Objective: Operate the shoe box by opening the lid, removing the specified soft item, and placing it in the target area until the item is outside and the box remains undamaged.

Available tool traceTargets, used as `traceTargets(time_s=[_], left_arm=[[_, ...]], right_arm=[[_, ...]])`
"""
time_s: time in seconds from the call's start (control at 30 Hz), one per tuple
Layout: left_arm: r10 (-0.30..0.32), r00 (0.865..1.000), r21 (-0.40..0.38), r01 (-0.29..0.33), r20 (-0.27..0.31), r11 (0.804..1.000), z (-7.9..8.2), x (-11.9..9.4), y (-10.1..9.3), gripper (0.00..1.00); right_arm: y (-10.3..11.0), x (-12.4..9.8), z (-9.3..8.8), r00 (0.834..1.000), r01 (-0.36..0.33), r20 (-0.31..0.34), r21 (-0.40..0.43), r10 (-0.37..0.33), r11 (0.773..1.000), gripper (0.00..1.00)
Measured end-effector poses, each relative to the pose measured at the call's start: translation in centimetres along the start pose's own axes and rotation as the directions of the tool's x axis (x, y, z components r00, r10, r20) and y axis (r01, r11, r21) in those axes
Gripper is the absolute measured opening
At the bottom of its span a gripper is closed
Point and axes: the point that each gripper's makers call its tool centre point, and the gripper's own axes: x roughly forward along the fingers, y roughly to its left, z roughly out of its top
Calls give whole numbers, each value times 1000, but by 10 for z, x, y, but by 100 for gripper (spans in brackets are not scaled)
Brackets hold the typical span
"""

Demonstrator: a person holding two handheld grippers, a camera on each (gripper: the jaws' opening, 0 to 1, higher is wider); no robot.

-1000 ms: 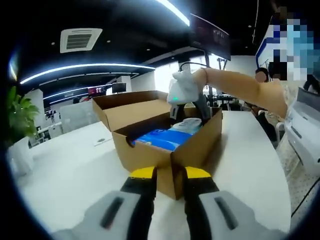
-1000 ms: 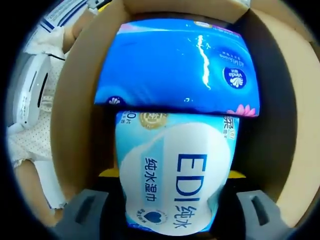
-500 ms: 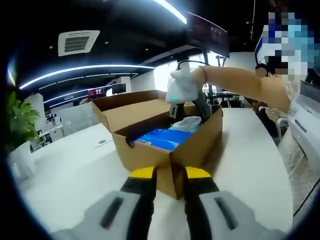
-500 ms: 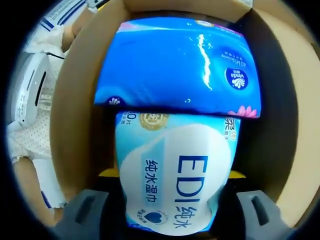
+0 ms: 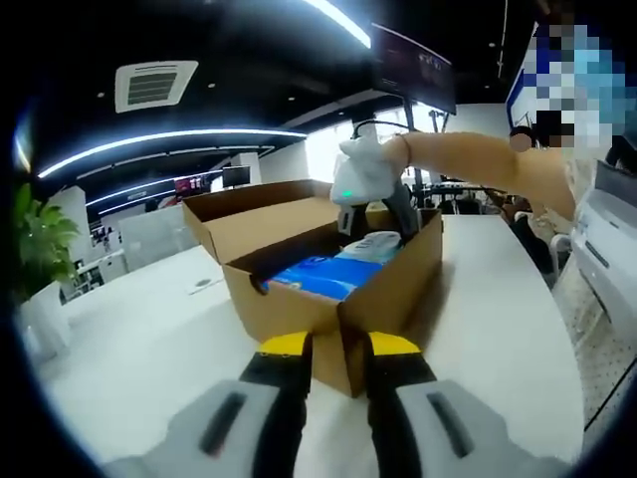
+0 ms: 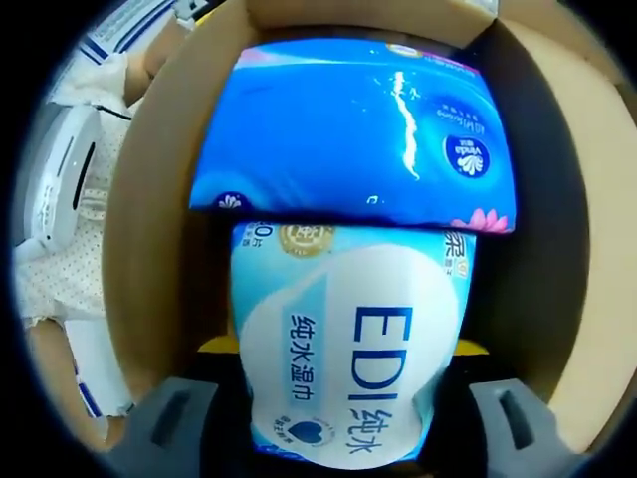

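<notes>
Unmoved: right gripper (image 6: 338, 349) astride wipes pack (image 6: 343, 344)

Shoe box (image 5: 328, 289): brown cardboard, standing at centre of the left gripper view on the white desk (image 5: 139, 349), lid (image 5: 261, 211) swung open and raised toward the upper left, walls showing no damage. Inside, in the right gripper view, a blue tissue pack (image 6: 353, 129) lies across the upper half of the frame. A light blue and white wet-wipe pack (image 6: 348, 339) printed "EDI" lies below it, touching it, between the box walls.
</notes>
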Motion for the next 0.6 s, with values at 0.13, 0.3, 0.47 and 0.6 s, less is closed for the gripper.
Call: traceTargets(time_s=[0.13, 0.3, 0.47, 0.6], left_arm=[[-1, 1000, 2, 1, 0, 1000, -1, 0, 0, 21], [-3, 1000, 3, 3, 0, 1000, -1, -1, 0, 21], [-4, 1000, 3, 4, 2, 1000, -1, 0, -1, 21], [-5, 1000, 2, 5, 3, 1000, 0, 0, -2, 20]], right_arm=[[-1, 0, 0, 1000, 1, -6, 1, -1, 1000, 76], [-1, 0, 0, 1000, 2, -10, 3, -2, 1000, 75], [-1, -1, 0, 1000, 3, -15, 16, -3, 1000, 73], [-2, -3, -1, 1000, 7, -12, 20, -7, 1000, 71]])
